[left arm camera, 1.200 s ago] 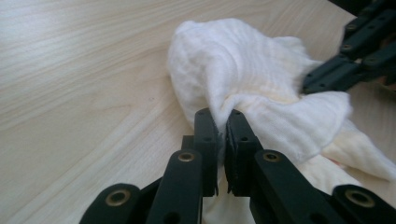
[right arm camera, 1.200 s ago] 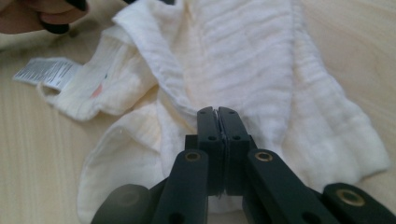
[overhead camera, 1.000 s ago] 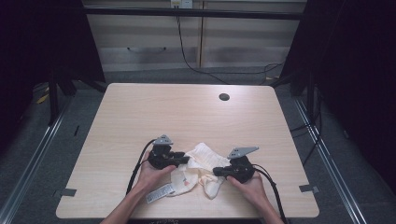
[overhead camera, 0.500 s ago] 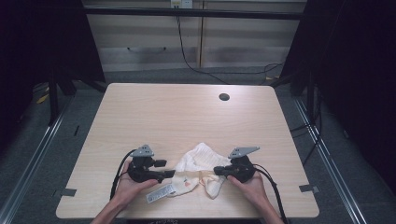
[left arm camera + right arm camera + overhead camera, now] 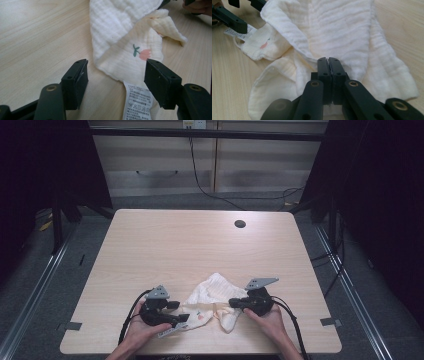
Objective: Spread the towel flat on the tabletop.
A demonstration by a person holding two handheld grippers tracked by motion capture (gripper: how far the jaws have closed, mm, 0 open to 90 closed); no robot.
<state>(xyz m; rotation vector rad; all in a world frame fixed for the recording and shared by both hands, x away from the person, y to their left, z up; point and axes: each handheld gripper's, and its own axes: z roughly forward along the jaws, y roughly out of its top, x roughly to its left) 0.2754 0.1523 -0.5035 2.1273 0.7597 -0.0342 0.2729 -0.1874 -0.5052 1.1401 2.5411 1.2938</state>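
Cream cloth (image 5: 212, 301) crumpled on table (image 5: 200, 245) near front edge, between both grippers. Right gripper (image 5: 328, 61) pressed together, pinching a fold of cloth. Left gripper (image 5: 116, 75) spread, jaws just opened, nothing clamped. Nearest free corner, with care label (image 5: 137, 102), directly ahead between the open jaws, closest to left hand (image 5: 142, 330).

A pale wood-grain table (image 5: 165, 250) with rounded corners carries a crumpled cream muslin cloth (image 5: 212, 292) near its front edge; a small dark round hole (image 5: 240, 224) sits toward the back.
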